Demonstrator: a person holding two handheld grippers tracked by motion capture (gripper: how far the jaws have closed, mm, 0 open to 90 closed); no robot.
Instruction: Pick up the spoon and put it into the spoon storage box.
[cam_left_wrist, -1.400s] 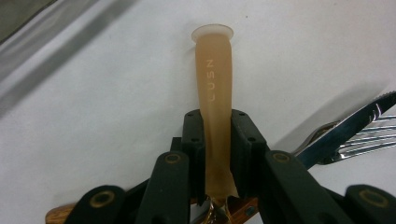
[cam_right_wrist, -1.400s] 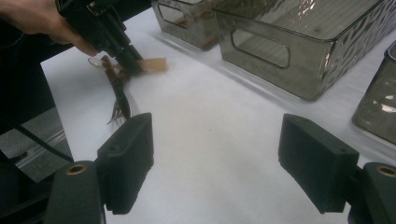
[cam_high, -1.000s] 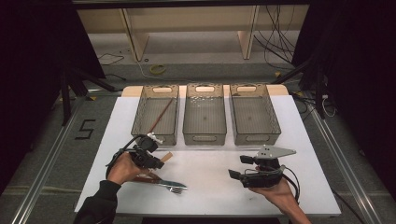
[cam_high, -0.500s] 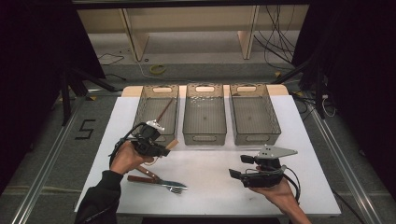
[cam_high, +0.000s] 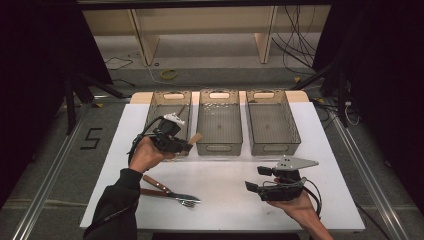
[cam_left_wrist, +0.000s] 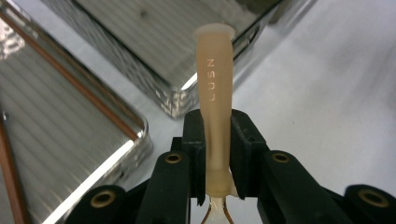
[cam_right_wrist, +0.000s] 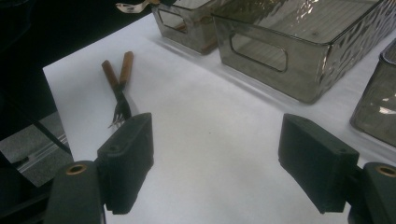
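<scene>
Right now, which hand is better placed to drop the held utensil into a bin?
Left. Its gripper already clamps the pale handle beside the left bin. The right gripper is open, near the table's front edge.

Left gripper (cam_high: 192, 145): black body, black cable, white-grey top plate. Right gripper (cam_high: 252, 186): black, grey three-cornered plate, black looped cable. Jaws carry matte black pads with brass-coloured pivot screws. Left forearm wears a black sleeve (cam_high: 115, 205).
</scene>
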